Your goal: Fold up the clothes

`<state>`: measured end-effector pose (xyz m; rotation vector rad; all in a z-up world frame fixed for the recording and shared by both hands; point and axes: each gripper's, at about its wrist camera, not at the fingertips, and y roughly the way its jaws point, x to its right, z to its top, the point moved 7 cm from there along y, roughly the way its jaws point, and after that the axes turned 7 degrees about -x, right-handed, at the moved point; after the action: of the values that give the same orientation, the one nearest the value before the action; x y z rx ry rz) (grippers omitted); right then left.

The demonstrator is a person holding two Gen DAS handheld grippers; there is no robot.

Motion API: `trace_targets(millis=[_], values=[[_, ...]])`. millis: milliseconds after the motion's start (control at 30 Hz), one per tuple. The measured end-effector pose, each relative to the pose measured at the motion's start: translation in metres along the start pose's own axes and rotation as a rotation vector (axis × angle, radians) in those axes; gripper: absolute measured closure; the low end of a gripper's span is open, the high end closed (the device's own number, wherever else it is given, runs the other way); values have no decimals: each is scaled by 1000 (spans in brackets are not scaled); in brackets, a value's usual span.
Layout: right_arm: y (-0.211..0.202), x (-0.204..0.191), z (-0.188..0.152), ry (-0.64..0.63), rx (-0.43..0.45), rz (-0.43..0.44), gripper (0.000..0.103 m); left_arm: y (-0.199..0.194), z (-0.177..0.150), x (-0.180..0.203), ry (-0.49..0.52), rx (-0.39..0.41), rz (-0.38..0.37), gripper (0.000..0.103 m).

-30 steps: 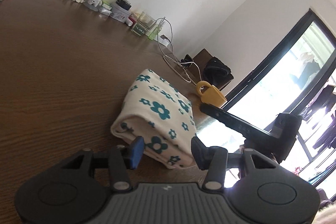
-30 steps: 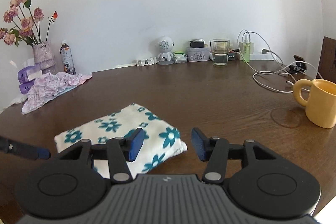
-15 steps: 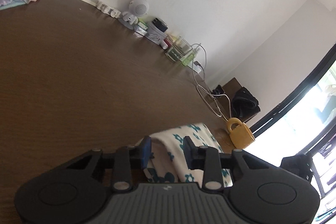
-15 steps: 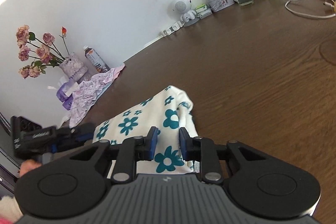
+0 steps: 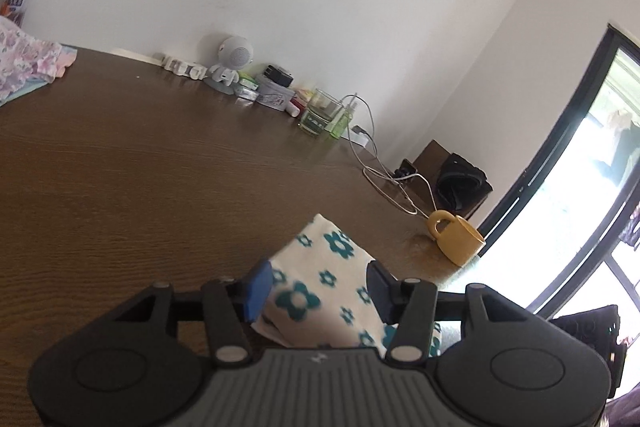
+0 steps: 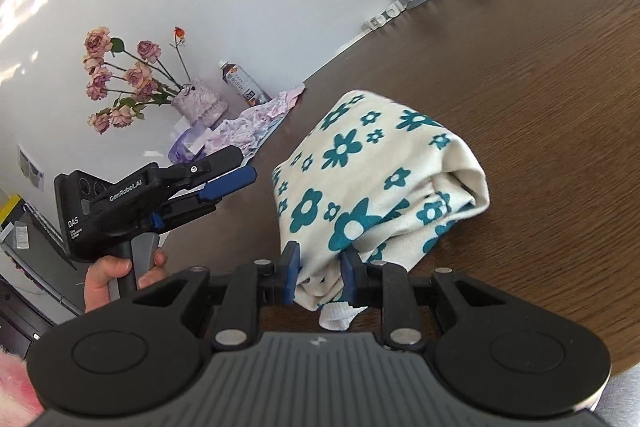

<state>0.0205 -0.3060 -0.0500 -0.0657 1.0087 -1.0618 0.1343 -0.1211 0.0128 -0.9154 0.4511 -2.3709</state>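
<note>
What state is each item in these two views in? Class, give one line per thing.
Floral cloth: folded bundle, one end pinched.
Right gripper: shut on the floral cloth.
Left gripper: open, clear of the cloth.
Yellow mug: upright on the table.
Glass: upright.
Bottle: upright, capped.

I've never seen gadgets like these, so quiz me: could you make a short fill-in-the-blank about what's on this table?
1. The right gripper is shut on the folded ____ cloth.
2. The left gripper is ____.
3. The mug is ____ in colour.
4. The vase holds ____.

Missing words: flowered; open; yellow; roses
</note>
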Motion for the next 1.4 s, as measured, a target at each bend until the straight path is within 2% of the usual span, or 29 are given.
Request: trace_targets(millis=[133, 233, 433, 533, 667, 700, 733, 767, 800, 833, 867, 900, 1000, 1133, 1200, 1333, 1400], values=[[17, -17, -4, -30, 1, 13, 80, -19, -19, 17, 93, 10, 26, 46], [9, -21, -8, -49, 16, 5, 76, -31, -34, 30, 173, 4, 54, 42], [-7, -11, -9, -234, 49, -215, 65, -22, -68, 62, 339, -85, 74, 41], [-16, -7, -9, -325, 66, -325, 61, -3, -79, 76, 418, -126, 137, 41], [-29, -2, -7, -448, 88, -472, 61, 22, -84, 89, 513, -150, 223, 41], [-32, -1, -7, -478, 93, -509, 61, 27, -85, 90, 529, -149, 254, 44], [-28, -1, -6, -503, 90, -525, 62, 30, -86, 90, 543, -145, 284, 52], [-25, -1, -5, -527, 87, -541, 62, 33, -86, 89, 554, -141, 313, 56], [-22, -2, -4, -547, 89, -549, 69, 35, -86, 88, 562, -136, 339, 66], [-20, -2, -3, -560, 86, -555, 86, 37, -85, 87, 569, -127, 360, 77], [-18, -1, -2, -562, 83, -564, 94, 37, -85, 86, 569, -116, 369, 80], [-19, 1, -2, -550, 89, -562, 98, 36, -84, 84, 566, -106, 374, 86], [-22, 5, -3, -500, 103, -535, 98, 31, -81, 78, 532, -86, 367, 93], [-22, 5, -7, -471, 110, -492, 98, 27, -80, 70, 471, -89, 347, 94], [-22, -1, -13, -519, 109, -511, 95, 26, -79, 70, 478, -86, 355, 92], [-18, -4, -20, -619, 97, -610, 88, 23, -79, 74, 498, -75, 366, 86], [-14, -3, -17, -614, 93, -604, 88, 24, -79, 76, 510, -70, 371, 86]])
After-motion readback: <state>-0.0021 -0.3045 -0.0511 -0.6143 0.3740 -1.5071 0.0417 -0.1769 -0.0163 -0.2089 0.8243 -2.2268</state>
